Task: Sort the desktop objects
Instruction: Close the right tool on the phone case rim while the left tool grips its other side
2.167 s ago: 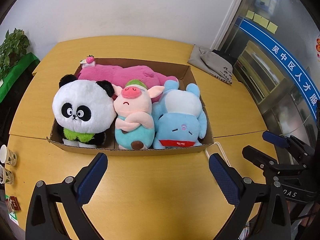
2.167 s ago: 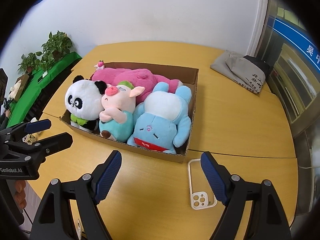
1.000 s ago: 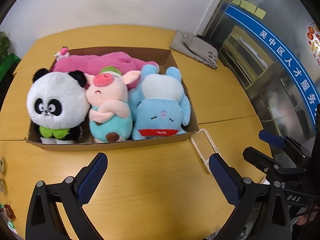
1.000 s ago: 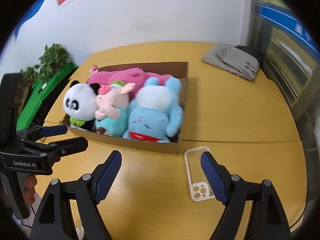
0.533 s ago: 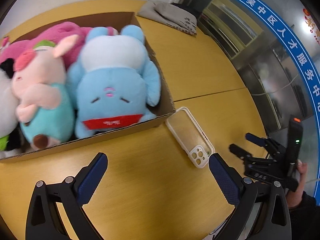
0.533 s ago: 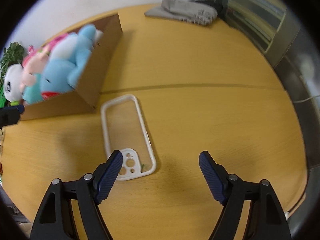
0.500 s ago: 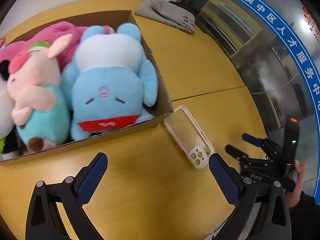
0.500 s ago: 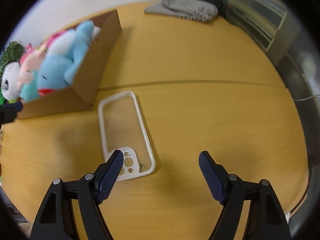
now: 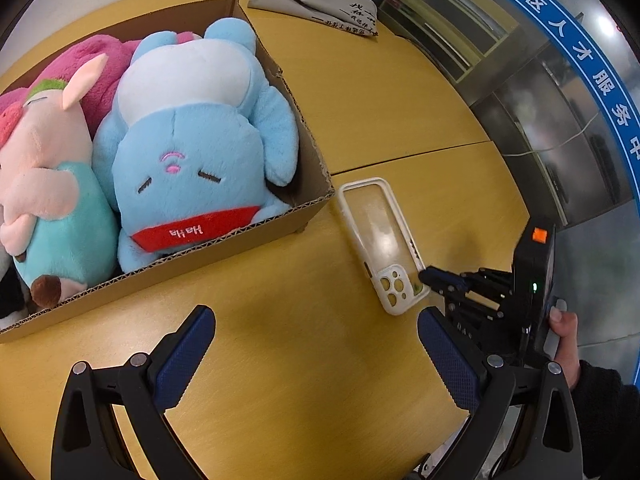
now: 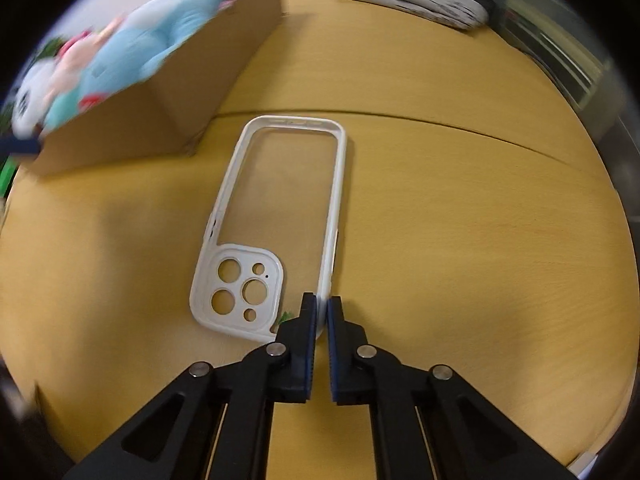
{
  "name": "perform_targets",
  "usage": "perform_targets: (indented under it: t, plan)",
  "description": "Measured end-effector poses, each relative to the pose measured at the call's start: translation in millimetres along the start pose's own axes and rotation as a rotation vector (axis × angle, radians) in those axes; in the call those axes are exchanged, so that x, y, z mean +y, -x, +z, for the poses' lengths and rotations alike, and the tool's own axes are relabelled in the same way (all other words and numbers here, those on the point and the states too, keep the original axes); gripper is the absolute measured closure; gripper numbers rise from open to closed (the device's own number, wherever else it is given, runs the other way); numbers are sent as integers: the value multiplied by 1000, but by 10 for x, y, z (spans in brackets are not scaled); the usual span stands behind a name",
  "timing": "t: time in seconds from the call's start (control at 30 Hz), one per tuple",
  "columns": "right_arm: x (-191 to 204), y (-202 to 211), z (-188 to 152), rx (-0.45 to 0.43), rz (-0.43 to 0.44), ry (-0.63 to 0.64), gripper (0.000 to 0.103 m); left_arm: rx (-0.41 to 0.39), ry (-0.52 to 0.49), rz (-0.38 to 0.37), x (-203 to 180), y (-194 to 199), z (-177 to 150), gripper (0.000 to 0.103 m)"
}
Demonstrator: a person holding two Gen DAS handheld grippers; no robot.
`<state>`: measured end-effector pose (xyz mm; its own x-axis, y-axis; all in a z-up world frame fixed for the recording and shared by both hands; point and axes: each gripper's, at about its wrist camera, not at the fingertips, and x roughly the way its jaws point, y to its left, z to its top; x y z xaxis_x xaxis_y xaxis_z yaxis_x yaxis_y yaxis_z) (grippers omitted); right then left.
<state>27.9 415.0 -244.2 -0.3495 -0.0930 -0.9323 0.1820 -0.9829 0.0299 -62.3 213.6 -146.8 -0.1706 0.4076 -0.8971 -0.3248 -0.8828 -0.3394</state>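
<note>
Left wrist view, from left to right: a brown cardboard box [image 9: 224, 240] packed with a pink pig plush in teal [image 9: 44, 168] and an upside-down light blue plush toy [image 9: 192, 132] fills the left of the yellow wooden table [image 9: 312, 360]. Just beside the box's right corner, apart from it, lies a clear phone case with a white rim [image 9: 380, 240], flat. The left gripper [image 9: 316, 356] hangs wide open over bare wood, holding nothing. The right gripper [image 10: 322, 312] is pinched nearly closed on the case's rim at its near right corner, by the camera cutout. Right of the case the table lies bare to its curved edge. A grey folded cloth [image 9: 320, 0] sits at the far edge.
</note>
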Motion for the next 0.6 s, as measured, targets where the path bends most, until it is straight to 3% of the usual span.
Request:
perform_targets:
  t: [0.2, 0.37, 0.43, 0.47, 0.5, 0.6]
  plan:
    - [342, 140, -383, 21, 124, 277, 98, 35, -46, -1, -47, -83, -127, 1]
    - [578, 209, -571, 41, 204, 453, 99, 125, -124, 4, -93, -351, -334, 4]
    - [613, 202, -578, 39, 214, 462, 99, 203, -179, 24, -114, -552, -483, 23]
    - [631, 198, -580, 38, 218, 464, 99, 233, -185, 19, -108, -625, -544, 50]
    - [653, 204, -583, 37, 222, 462, 99, 261, -186, 12, -101, -692, -599, 68]
    - [711, 256, -598, 21, 221, 474, 99, 273, -180, 53, -36, -771, -701, 78]
